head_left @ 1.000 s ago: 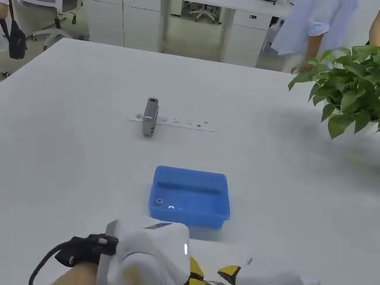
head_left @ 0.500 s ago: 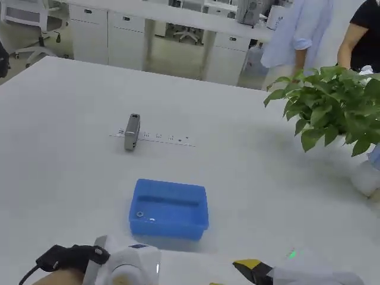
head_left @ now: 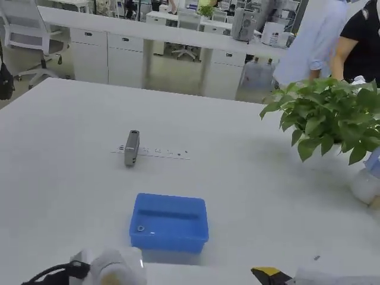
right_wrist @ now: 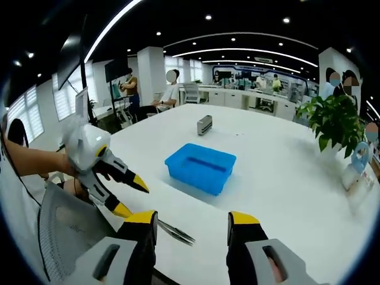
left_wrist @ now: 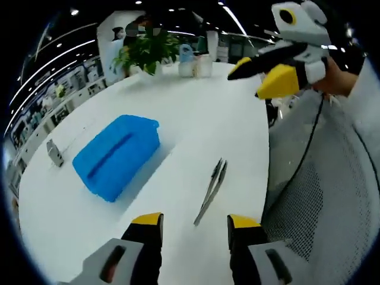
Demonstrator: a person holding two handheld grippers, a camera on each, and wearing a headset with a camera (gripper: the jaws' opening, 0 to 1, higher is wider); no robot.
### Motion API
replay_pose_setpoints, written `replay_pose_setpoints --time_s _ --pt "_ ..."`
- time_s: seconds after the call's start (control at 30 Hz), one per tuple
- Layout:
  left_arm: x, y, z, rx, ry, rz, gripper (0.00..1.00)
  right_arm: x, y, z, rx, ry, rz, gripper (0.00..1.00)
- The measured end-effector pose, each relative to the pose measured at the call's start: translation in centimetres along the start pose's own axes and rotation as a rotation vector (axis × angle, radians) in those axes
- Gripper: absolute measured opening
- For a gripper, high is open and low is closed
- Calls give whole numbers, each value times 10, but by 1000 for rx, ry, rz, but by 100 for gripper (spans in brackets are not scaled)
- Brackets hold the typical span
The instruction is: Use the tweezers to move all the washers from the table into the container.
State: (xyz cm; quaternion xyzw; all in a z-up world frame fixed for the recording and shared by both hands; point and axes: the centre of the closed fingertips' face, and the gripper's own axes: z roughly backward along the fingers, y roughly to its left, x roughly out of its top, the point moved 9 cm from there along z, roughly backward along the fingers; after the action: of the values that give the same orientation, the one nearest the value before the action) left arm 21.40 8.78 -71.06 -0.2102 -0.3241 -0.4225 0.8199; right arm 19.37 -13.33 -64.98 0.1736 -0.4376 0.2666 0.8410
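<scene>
Left gripper view: observed tweezers [left_wrist: 212,190] loose on table [left_wrist: 196,107] near container [left_wrist: 116,155]; recorded left gripper [left_wrist: 195,221] and right gripper [right_wrist: 193,218] jaws apart, empty, presumably poised for pickup.

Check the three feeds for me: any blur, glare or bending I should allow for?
Head view: even light, blue container sharp, only the nearest bottom edge soft. Left gripper view: fisheye bows the table edge; tweezers ahead of the left tongs crisp. Right gripper view: ceiling strips burn bright, no glare on the table.
</scene>
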Motion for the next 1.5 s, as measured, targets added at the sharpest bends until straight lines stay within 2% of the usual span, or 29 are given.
replay_pose_setpoints --time_s 0.03,0.07,0.17,0.27,0.37,0.47,0.57,0.67,0.8,0.9,1.1,1.3,1.5 --pt "2 0 8 25 -39 75 51 -1 -2 -1 4 3 -5 46" --pt "3 -1 13 31 -65 107 58 -2 -3 -2 5 10 -13 49" --pt "4 -1 34 110 -151 210 73 -5 -6 -2 2 24 -20 51" --pt "2 -2 49 175 -199 277 87 -6 -7 -2 3 30 -29 56" --pt "6 -2 64 230 -251 348 97 -6 -8 -3 8 31 -43 64" --pt "11 -3 72 274 -280 366 99 -6 -8 -3 3 25 -50 70" --pt "12 -6 78 322 -277 357 99 -5 -11 -3 -6 8 -49 75" --pt "11 -7 81 349 -265 352 99 -6 -13 -2 -12 4 -55 80" --pt "10 -8 82 358 -267 357 99 -8 -18 2 -40 -14 -70 88" --pt "8 -9 82 363 -252 355 99 -9 -20 3 -54 -18 -87 92" --pt "12 -8 85 381 -257 333 99 -9 -23 5 -77 -24 -87 99" --pt "12 -6 88 403 -254 323 99 -9 -25 6 -93 -33 -100 99" --pt "8 -7 92 429 -249 327 99 -8 -24 6 -85 -28 -92 99"
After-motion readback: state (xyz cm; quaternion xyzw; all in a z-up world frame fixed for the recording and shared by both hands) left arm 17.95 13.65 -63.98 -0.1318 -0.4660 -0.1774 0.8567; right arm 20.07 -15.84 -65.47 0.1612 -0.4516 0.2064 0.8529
